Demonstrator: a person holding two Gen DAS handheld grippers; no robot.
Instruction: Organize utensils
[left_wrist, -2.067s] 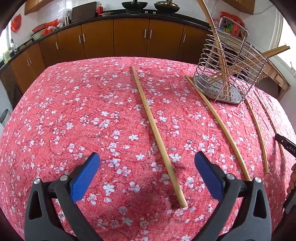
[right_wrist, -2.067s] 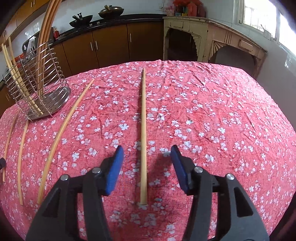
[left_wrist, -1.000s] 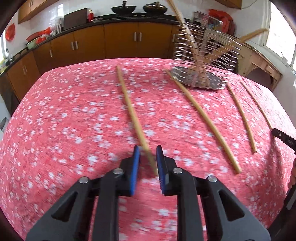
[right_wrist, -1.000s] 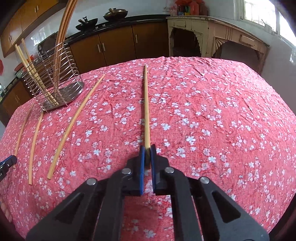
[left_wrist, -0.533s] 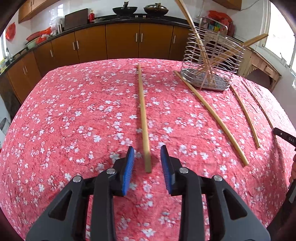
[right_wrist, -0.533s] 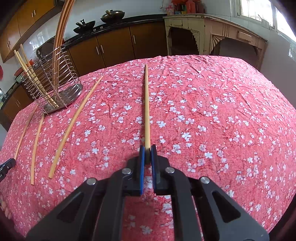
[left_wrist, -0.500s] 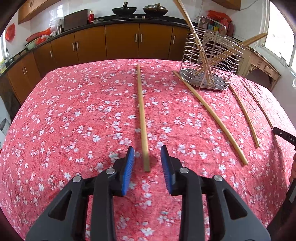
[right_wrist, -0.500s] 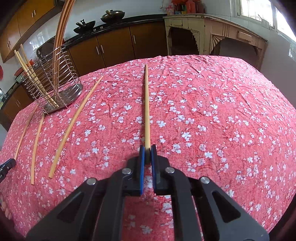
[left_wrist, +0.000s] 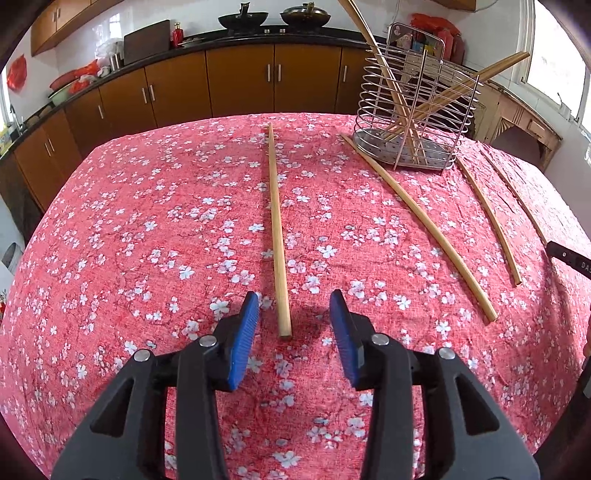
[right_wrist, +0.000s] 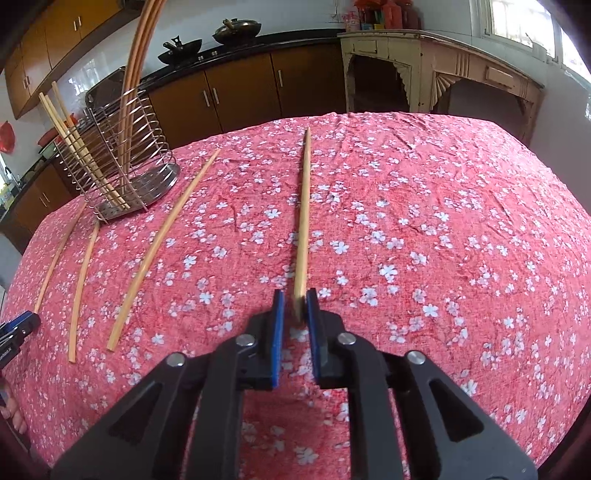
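A chopstick (left_wrist: 277, 236) lies flat on the red flowered cloth (left_wrist: 147, 229) of the bench, left of the wire rack (left_wrist: 413, 122), its near end between the jaws of my left gripper (left_wrist: 294, 314) — they are opening and clear of it. My right gripper (right_wrist: 294, 306) has jaws opening too, with another chopstick's (right_wrist: 303, 206) near end between them, right of the rack. Three more chopsticks (left_wrist: 421, 225) lie beside the rack; others stand tilted inside it. The only writing — white letters on a black part at the left view's right edge — is cut off, unreadable.
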